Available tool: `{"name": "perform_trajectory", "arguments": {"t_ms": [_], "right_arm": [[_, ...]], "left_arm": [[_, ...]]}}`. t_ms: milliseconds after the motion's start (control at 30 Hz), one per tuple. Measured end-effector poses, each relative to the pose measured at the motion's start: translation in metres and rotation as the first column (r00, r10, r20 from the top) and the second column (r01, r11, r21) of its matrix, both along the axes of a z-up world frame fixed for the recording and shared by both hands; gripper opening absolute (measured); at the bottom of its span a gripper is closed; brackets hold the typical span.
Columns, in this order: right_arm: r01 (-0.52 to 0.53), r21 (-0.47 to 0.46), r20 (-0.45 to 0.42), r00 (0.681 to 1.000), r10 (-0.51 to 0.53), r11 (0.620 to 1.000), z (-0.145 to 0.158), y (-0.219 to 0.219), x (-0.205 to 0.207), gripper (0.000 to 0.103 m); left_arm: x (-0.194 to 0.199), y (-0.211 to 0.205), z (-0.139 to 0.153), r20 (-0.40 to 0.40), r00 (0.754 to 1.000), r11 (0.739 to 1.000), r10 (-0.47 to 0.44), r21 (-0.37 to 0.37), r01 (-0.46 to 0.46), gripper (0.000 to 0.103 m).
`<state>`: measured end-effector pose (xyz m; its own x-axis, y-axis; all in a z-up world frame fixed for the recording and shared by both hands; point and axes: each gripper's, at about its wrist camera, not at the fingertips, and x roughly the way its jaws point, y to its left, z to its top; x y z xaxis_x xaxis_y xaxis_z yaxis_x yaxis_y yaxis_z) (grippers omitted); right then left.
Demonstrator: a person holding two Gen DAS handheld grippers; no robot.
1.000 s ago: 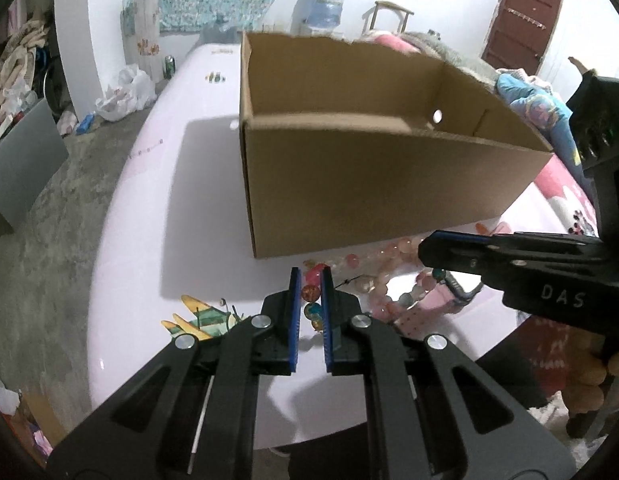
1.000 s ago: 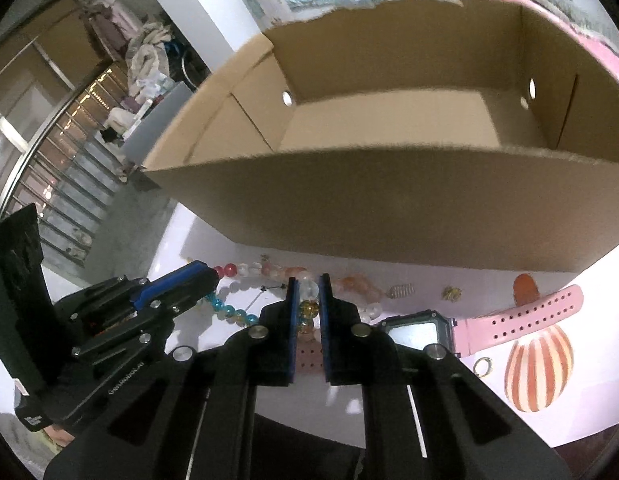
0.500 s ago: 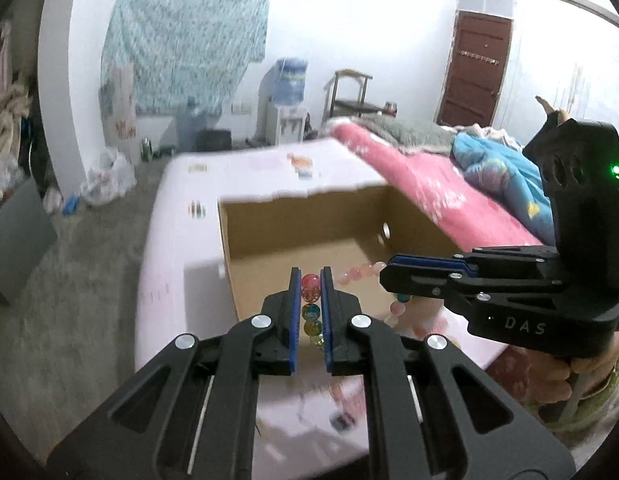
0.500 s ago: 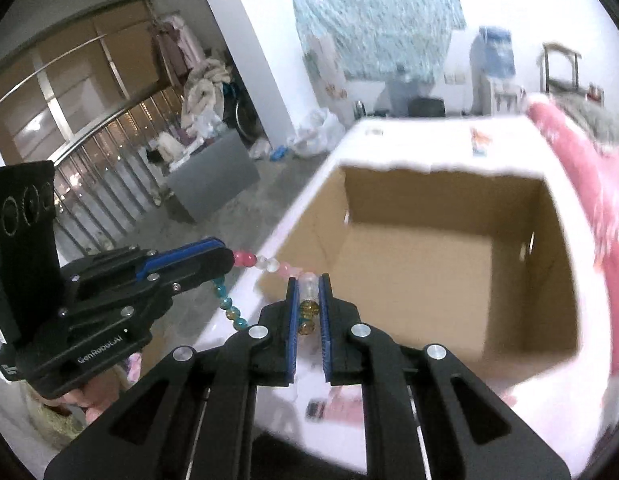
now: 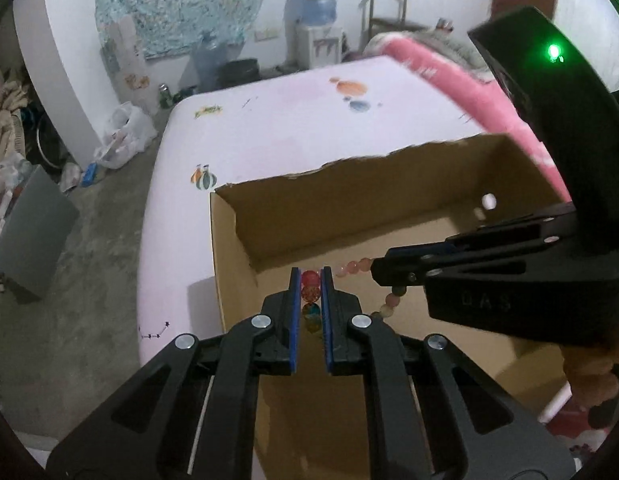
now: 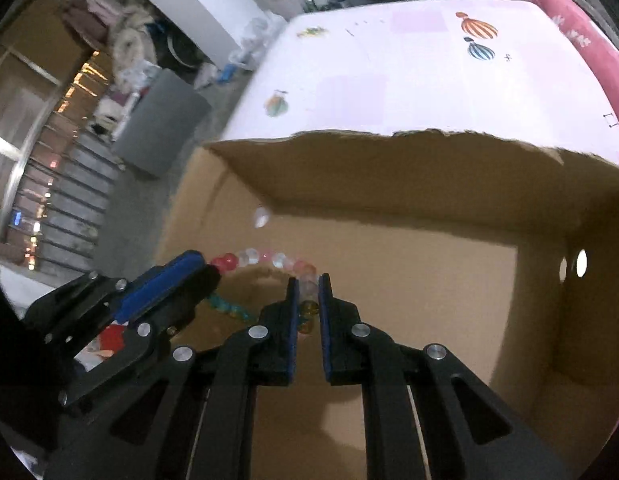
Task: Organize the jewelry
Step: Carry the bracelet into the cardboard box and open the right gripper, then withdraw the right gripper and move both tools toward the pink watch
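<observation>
A bead bracelet (image 5: 351, 269) of pink, clear, red and teal beads hangs stretched between both grippers above the open cardboard box (image 5: 349, 216). My left gripper (image 5: 310, 276) is shut on its red and orange beads; my right gripper (image 6: 308, 280) is shut on its pale and amber beads. In the right wrist view the bracelet (image 6: 265, 258) arcs from the left gripper (image 6: 207, 268) over the cardboard box (image 6: 389, 160), whose brown floor shows bare. In the left wrist view the right gripper (image 5: 379, 272) reaches in from the right, a hand below it.
The box stands on a pale pink printed bedsheet (image 5: 293, 120) with a pink blanket (image 5: 449, 76) along the far right. Left of the bed lie a concrete floor, a grey bin (image 5: 29, 236) and bags (image 5: 125, 136). A water dispenser (image 5: 313, 20) stands at the far wall.
Both grippers lifted the bracelet off the sheet in front of the box and carried it up and forward over the box's open top. The watch and other jewelry dropped out of view.
</observation>
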<state>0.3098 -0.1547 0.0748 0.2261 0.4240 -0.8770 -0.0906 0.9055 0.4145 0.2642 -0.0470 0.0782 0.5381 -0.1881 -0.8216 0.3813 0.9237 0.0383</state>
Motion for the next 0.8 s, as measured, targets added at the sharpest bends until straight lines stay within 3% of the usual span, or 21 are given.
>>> {"name": "perform_trajectory", "arguments": {"t_ms": [100, 167, 233, 267, 367, 500, 633, 733, 800], "right_arm": [[0.009, -0.003, -0.022, 1.0, -0.01, 1.0, -0.01, 0.001, 0.006, 0.011], [0.009, 0.009, -0.015, 1.0, -0.009, 1.0, -0.01, -0.001, 0.006, 0.014], [0.014, 0.005, 0.017, 1.0, -0.015, 1.0, -0.003, -0.006, -0.002, 0.028], [0.016, -0.001, 0.043, 0.999, -0.015, 1.0, 0.004, -0.008, -0.008, 0.029], [0.031, -0.01, 0.141, 0.99, -0.029, 0.999, 0.033, -0.02, -0.026, 0.036], [0.068, -0.006, 0.327, 0.943, -0.062, 0.998, 0.081, -0.037, -0.072, 0.061], [0.083, -0.035, 0.489, 0.87, -0.056, 0.996, 0.12, -0.048, -0.14, 0.086], [0.083, -0.095, 0.56, 0.829, -0.016, 0.992, 0.13, -0.051, -0.189, 0.096], [0.085, -0.12, 0.579, 0.815, 0.0, 0.989, 0.126, -0.05, -0.212, 0.096]], "left_arm": [[0.008, 0.004, -0.002, -0.009, 0.999, 0.999, 0.034, -0.001, -0.034, 0.011], [0.004, 0.01, 0.004, -0.008, 0.999, 0.999, 0.047, -0.027, -0.047, 0.021], [-0.005, 0.015, 0.017, 0.021, 0.998, 0.997, 0.057, -0.054, -0.055, 0.032], [-0.008, 0.018, 0.022, 0.035, 0.998, 0.997, 0.057, -0.06, -0.055, 0.035], [-0.03, 0.03, 0.042, 0.091, 0.994, 0.995, 0.066, -0.086, -0.058, 0.053], [-0.077, 0.054, 0.067, 0.179, 0.979, 0.989, 0.094, -0.126, -0.072, 0.088], [-0.124, 0.071, 0.065, 0.194, 0.978, 0.988, 0.077, -0.146, -0.049, 0.094], [-0.149, 0.077, 0.041, 0.132, 0.989, 0.991, 0.072, -0.121, -0.056, 0.095], [-0.162, 0.079, 0.011, 0.065, 0.993, 0.99, 0.095, -0.108, -0.088, 0.095]]}}
